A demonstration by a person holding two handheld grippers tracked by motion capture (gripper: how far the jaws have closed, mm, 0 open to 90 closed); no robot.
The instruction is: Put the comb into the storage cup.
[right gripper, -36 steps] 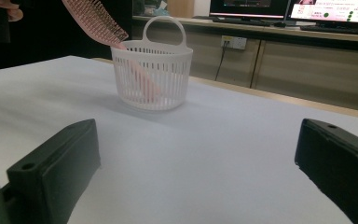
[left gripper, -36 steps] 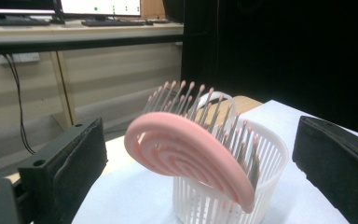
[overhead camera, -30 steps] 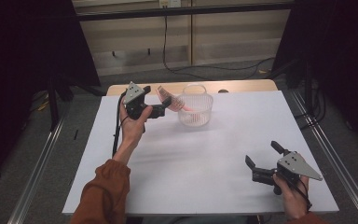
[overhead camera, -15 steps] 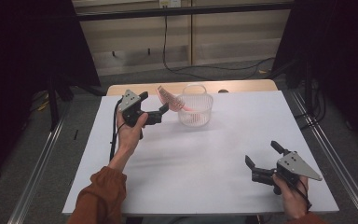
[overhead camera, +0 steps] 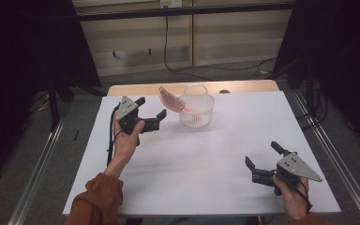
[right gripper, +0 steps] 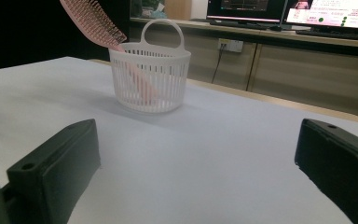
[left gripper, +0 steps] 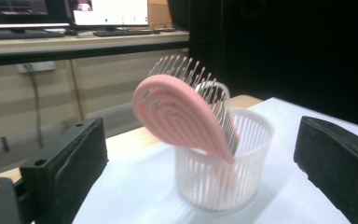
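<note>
A pink hairbrush leans in a small white slatted basket at the back middle of the white table, with its head sticking out over the rim to the left. My left gripper is open just left of the brush head, apart from it, with nothing between its jaws. In the left gripper view the brush stands tilted in the basket, bristles turned away. My right gripper is open and holds nothing, low at the front right. The right gripper view has the basket and the brush far ahead.
The white tabletop lies bare between the two grippers. A strip of wooden table edge runs behind it. Metal rails flank the table on both sides. Desks with monitors stand beyond the far edge.
My left gripper has let go of the pink hairbrush and drawn back to the left. The brush now rests in the basket. The right gripper has not moved.
</note>
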